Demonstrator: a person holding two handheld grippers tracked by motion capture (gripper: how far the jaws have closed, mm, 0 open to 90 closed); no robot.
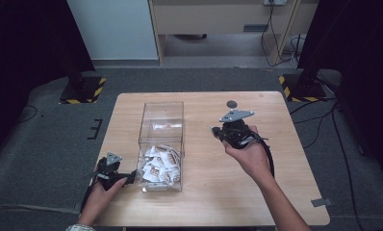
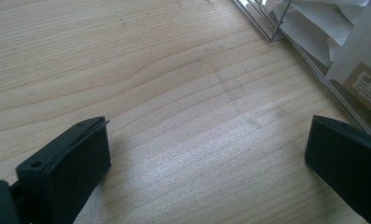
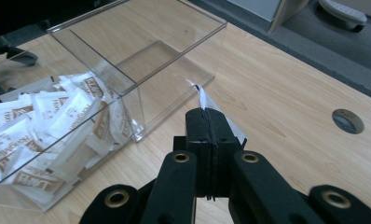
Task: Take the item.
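STEP: carrying sachet | R gripper point(image 3: 206, 116) jaws pinching thin white paper sachet point(image 3: 203, 95), beside clear acrylic two-compartment box point(image 3: 174, 56) | L gripper point(image 2: 207, 154) jaws spread, idle on table | NEXT: likely lift over empty compartment, release.

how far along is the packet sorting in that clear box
Done: one packet seems to lie in the far compartment of the clear box. In hand: the right gripper is shut on another packet, beside the box. Left: a heap of packets in the near compartment. The left gripper rests open on the table.
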